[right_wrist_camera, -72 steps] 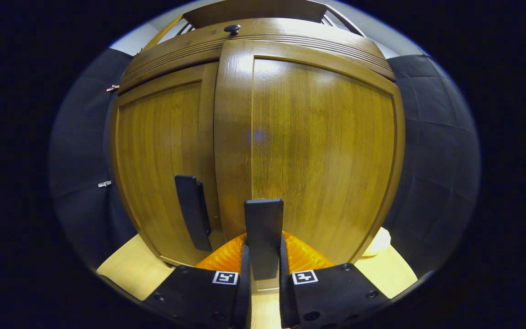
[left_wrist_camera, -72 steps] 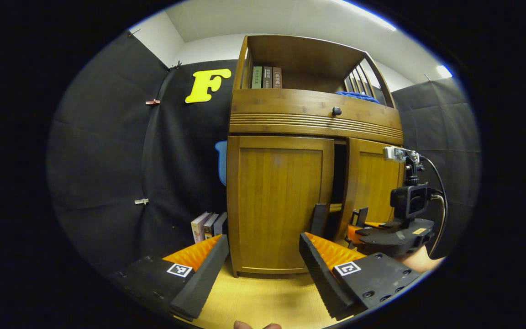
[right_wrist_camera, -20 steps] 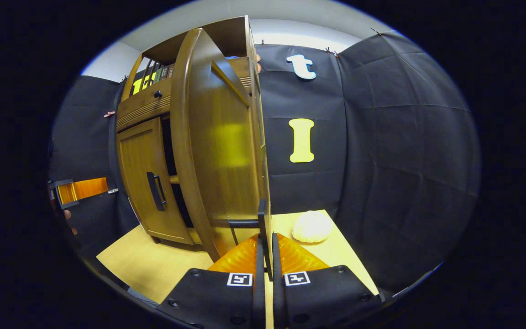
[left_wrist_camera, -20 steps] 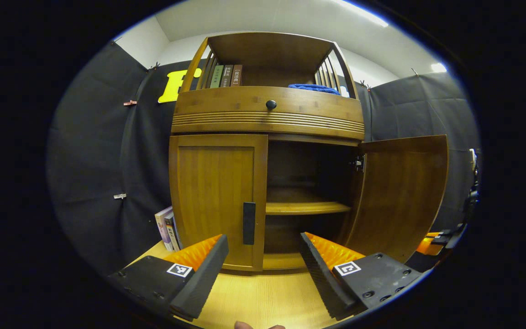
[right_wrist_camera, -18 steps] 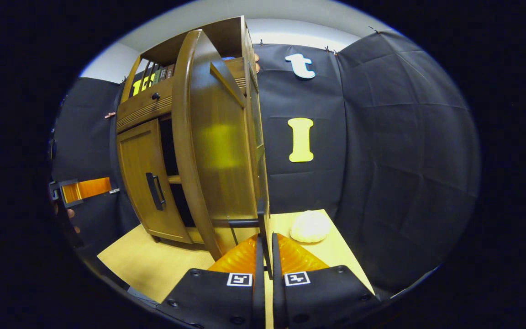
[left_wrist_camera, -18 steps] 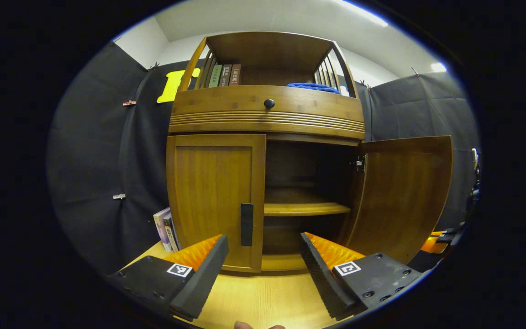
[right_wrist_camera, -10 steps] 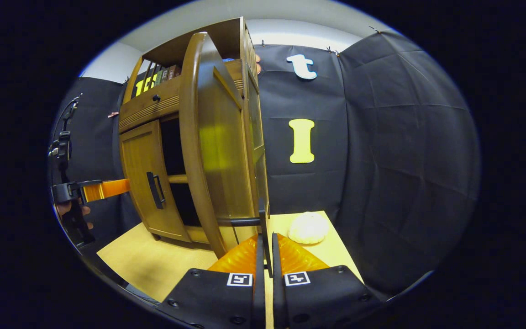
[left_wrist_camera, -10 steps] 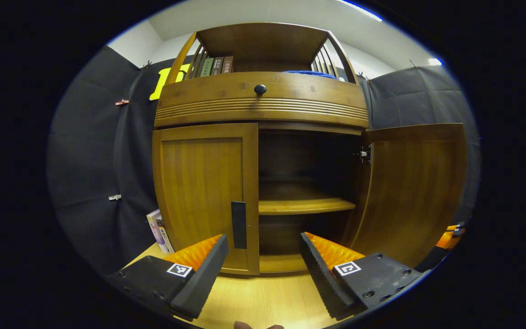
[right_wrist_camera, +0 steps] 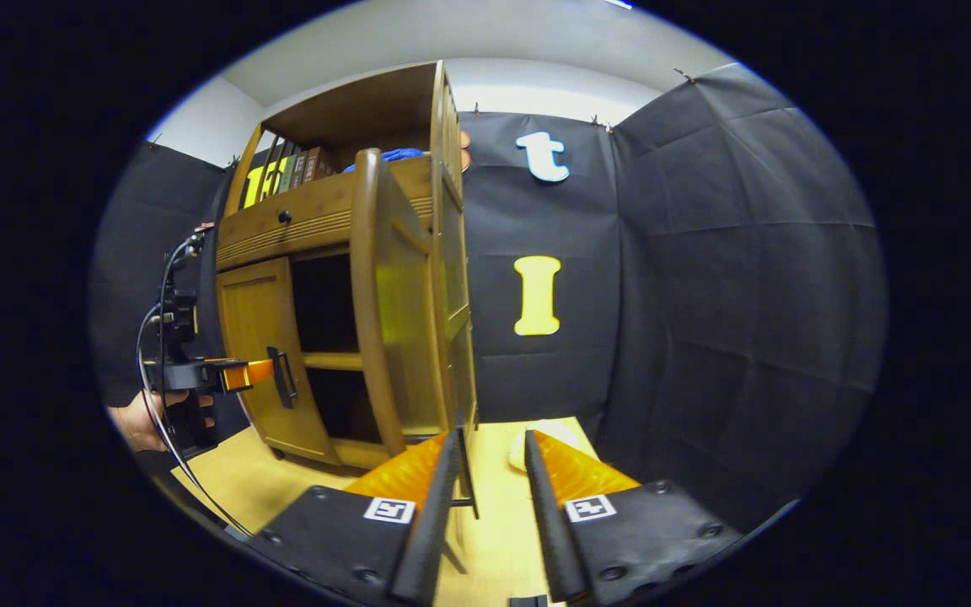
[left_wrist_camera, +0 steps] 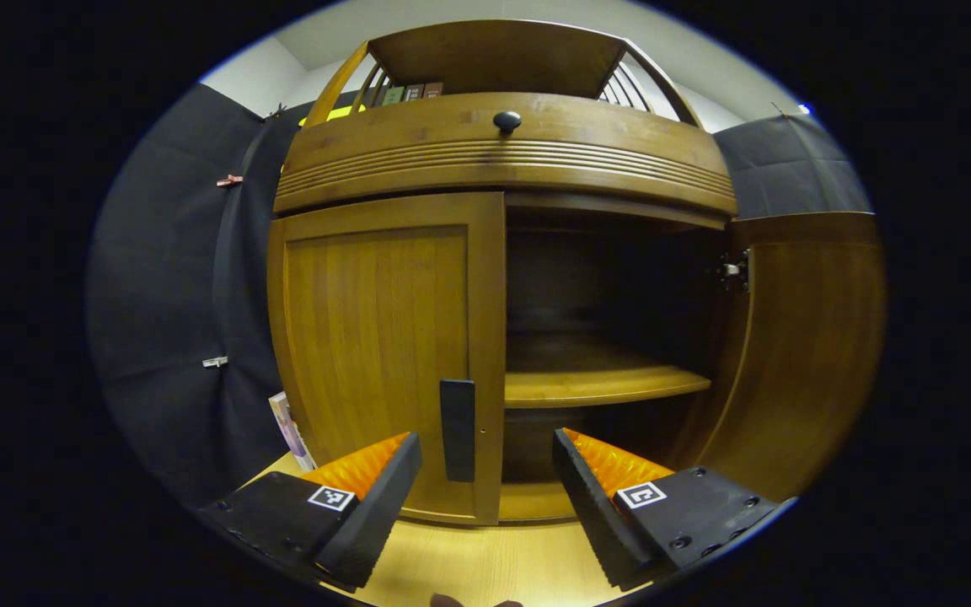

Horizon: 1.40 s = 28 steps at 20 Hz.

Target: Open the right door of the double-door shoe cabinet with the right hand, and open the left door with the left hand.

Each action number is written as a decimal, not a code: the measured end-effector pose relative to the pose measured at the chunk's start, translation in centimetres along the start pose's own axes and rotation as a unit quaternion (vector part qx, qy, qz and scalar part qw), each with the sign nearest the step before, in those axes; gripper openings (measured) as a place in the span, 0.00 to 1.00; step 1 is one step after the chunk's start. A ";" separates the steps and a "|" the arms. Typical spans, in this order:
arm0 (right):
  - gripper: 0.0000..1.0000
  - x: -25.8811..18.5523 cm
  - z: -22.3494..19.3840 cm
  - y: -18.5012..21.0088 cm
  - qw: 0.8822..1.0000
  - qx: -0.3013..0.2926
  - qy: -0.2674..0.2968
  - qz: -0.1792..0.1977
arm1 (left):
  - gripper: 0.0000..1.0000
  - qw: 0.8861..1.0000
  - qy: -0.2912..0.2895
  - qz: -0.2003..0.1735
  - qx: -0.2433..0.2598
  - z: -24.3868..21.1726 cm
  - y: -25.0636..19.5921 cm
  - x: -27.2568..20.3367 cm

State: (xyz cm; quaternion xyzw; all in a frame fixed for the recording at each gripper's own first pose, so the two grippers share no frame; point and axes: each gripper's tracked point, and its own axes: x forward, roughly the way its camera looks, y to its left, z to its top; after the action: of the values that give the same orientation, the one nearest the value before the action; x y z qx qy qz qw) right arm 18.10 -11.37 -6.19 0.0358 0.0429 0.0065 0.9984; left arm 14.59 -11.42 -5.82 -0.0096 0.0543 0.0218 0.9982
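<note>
From my left gripper point(left_wrist_camera: 485, 497) I see the shoe cabinet point(left_wrist_camera: 502, 160) close ahead on the wooden floor point(left_wrist_camera: 469, 565). Its left door point(left_wrist_camera: 384, 354) is closed flat against the frame, and the dark upright handle point(left_wrist_camera: 457, 430) near that door's inner edge sits between my spread fingers, a little beyond the tips; the jaws are released and touch nothing. The right door point(left_wrist_camera: 806, 346) is swung wide on its hinge at the cabinet's right edge, baring a shelf point(left_wrist_camera: 603, 386) inside. A drawer knob point(left_wrist_camera: 506, 121) shows above, and a few books point(left_wrist_camera: 290, 432) lean at the cabinet's left foot. In the right gripper view, my right gripper point(right_wrist_camera: 490, 472) is parted, its fingers standing either side of the open right door's point(right_wrist_camera: 397, 312) thin black handle point(right_wrist_camera: 467, 472) without pinching it. Far left there, a hand point(right_wrist_camera: 144, 421) holds the left gripper point(right_wrist_camera: 260, 373) just in front of the left door's handle point(right_wrist_camera: 285, 377). A pale round object point(right_wrist_camera: 521, 447) lies on the floor near the right wall.
</note>
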 end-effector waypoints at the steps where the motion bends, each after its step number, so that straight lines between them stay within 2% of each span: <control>1: 0.74 -0.2 0.3 -0.5 1.000 0.001 -0.012 -0.004 | 0.97 1.000 0.002 0.002 0.001 -0.1 0.2 0.9; 3: 0.99 0.1 0.4 -1.7 0.999 0.017 -0.030 -0.019 | 0.97 1.000 0.005 0.008 0.003 -0.5 0.8 2.6; 4: 1.00 0.1 -0.1 -2.7 0.999 0.020 -0.027 -0.034 | 0.96 1.000 0.009 0.014 0.004 -0.9 1.1 3.4; 7: 0.92 -0.5 -2.3 -4.0 0.998 0.031 0.012 -0.054 | 0.92 1.000 0.021 0.021 0.007 -1.8 1.9 6.1; 8: 0.98 -0.6 -2.5 -4.7 0.997 0.029 0.017 -0.064 | 0.90 0.999 0.026 0.022 0.012 -2.1 1.9 6.7; 10: 0.98 -1.0 -2.6 -5.4 0.996 0.025 0.019 -0.079 | 0.79 0.999 0.028 0.025 0.022 -2.1 2.1 7.7; 11: 1.00 -1.2 -2.5 -5.5 0.996 0.028 0.018 -0.081 | 0.70 0.999 0.026 0.024 0.026 -2.0 2.2 8.0; 12: 0.98 -1.4 -2.5 -5.3 0.996 0.031 0.019 -0.082 | 0.67 0.999 0.024 0.023 0.031 -2.1 2.3 8.5; 14: 0.98 -1.8 -2.5 -5.2 0.996 0.028 0.019 -0.088 | 0.55 0.999 0.023 0.017 0.038 -2.1 2.0 9.0; 15: 0.98 -2.1 -2.5 -5.1 0.995 0.025 0.018 -0.090 | 0.43 0.999 0.022 0.017 0.037 -2.2 2.1 9.2; 16: 1.00 -2.4 -2.4 -4.9 0.995 0.023 0.018 -0.091 | 0.37 0.999 0.019 0.015 0.033 -2.0 2.1 9.2; 24: 0.98 -4.2 -1.3 -2.1 0.995 0.002 0.001 -0.095 | 0.33 0.999 0.011 -0.009 0.030 -2.2 2.0 8.3; 28: 0.98 -4.6 -1.4 0.3 0.996 -0.005 -0.004 -0.087 | 0.33 0.999 0.013 -0.018 0.030 -2.4 3.5 6.7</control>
State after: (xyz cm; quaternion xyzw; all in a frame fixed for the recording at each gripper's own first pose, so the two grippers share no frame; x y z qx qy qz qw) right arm 13.39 -11.05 -7.14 0.0274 0.0418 -0.0805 0.9955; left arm 20.85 -7.69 -8.96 0.0187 0.0673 0.0020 0.9976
